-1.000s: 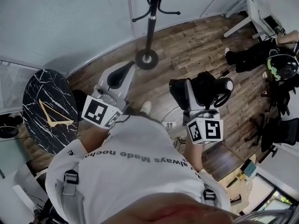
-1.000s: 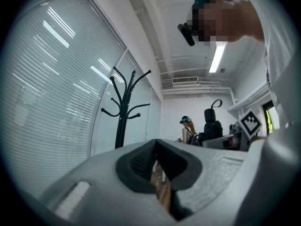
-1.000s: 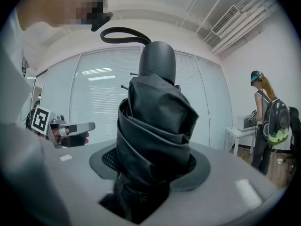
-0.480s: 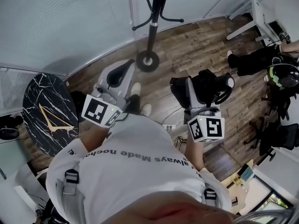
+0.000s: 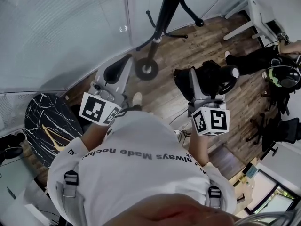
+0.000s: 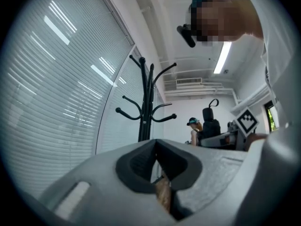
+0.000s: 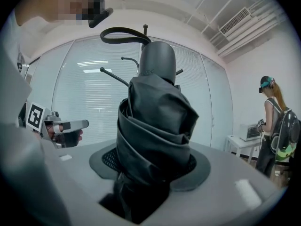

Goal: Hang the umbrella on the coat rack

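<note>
Folded umbrella (image 7: pixel 155 112) clamped upright in right hand-held gripper (image 7: pixel 150 169).

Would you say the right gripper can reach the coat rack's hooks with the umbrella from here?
Probably yes: the right gripper grips the folded umbrella, and the coat rack stands just ahead with only floor between them.

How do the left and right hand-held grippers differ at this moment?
The right hand-held gripper is shut on the folded dark umbrella; the left hand-held gripper has its jaws together on nothing. The left gripper view shows the coat rack plainly; in the right gripper view the umbrella hides most of it. Both are grey with marker cubes.
</note>
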`<state>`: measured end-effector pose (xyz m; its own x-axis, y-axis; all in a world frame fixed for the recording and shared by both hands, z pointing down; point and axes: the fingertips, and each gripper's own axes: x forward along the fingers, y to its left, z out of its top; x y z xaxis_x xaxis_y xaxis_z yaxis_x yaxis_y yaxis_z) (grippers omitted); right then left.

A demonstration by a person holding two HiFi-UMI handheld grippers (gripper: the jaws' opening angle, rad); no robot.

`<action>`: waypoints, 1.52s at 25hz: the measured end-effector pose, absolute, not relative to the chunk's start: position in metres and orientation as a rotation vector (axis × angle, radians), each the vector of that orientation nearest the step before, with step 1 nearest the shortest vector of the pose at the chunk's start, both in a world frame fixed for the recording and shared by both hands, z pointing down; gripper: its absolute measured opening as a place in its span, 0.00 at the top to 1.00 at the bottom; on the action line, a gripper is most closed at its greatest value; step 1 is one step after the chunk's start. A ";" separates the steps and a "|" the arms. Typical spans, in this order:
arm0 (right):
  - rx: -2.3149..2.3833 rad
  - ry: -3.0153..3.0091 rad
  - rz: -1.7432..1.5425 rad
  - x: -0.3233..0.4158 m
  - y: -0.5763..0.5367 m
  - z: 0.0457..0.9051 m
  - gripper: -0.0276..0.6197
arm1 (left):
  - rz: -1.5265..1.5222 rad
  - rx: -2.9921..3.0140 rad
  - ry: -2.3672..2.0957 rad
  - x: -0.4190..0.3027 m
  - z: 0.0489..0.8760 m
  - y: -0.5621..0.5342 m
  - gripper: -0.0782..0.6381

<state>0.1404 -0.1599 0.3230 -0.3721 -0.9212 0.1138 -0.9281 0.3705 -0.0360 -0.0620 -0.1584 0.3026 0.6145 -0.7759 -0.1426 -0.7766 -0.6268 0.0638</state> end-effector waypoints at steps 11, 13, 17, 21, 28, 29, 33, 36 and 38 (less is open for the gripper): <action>1.806 -2.396 0.083 0.136 -0.233 0.318 0.56 | 0.254 -2.845 1.275 -0.080 0.297 -0.212 0.89; 1.804 -2.369 0.079 0.136 -0.243 0.320 0.56 | 0.257 -2.842 1.290 -0.084 0.297 -0.216 0.89; 1.791 -2.316 0.073 0.132 -0.260 0.328 0.56 | 0.259 -2.855 1.309 -0.092 0.304 -0.225 0.89; 1.770 -2.283 0.059 0.129 -0.274 0.335 0.56 | 0.265 -2.852 1.303 -0.090 0.304 -0.228 0.89; 1.743 -2.223 0.058 0.127 -0.294 0.347 0.56 | 0.262 -2.855 1.310 -0.084 0.305 -0.229 0.89; 1.740 -2.211 0.058 0.127 -0.297 0.349 0.56 | 0.262 -2.855 1.315 -0.085 0.305 -0.229 0.89; 1.728 -2.187 0.056 0.123 -0.308 0.355 0.56 | 0.259 -2.855 1.335 -0.089 0.308 -0.231 0.89; 1.716 -2.183 0.050 0.120 -0.313 0.357 0.56 | 0.256 -2.854 1.343 -0.090 0.309 -0.230 0.89; 1.699 -2.191 0.056 0.116 -0.317 0.359 0.56 | 0.254 -2.852 1.348 -0.091 0.309 -0.230 0.89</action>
